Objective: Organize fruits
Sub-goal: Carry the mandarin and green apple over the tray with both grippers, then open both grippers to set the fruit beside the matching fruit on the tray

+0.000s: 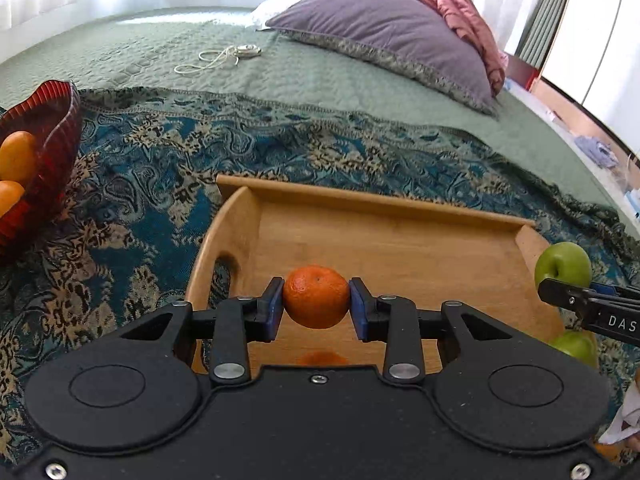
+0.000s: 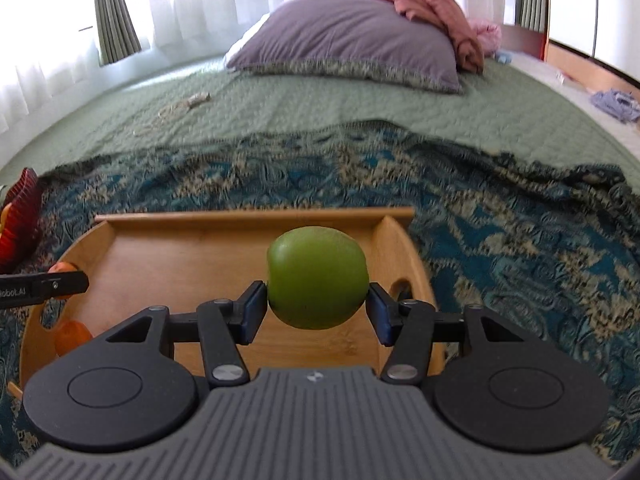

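My left gripper [image 1: 317,300] is shut on a mandarin [image 1: 316,297] and holds it above the wooden tray [image 1: 360,200]. My right gripper [image 2: 318,308] is shut on a green apple [image 2: 318,278] above the same tray [image 2: 248,214]. In the left wrist view the right gripper [image 1: 576,296] shows at the right edge with its apple [image 1: 563,262]; a second green apple [image 1: 576,346] lies below it. In the right wrist view the left gripper [image 2: 44,284] enters from the left, and another mandarin [image 2: 72,336] lies in the tray's near left corner.
A red ribbed bowl [image 1: 56,136] with orange fruits [image 1: 16,158] stands left of the tray on a blue patterned blanket [image 1: 140,184]. Behind lie a green bedspread, a purple pillow [image 1: 384,28], a pink quilt and a white cord [image 1: 224,56].
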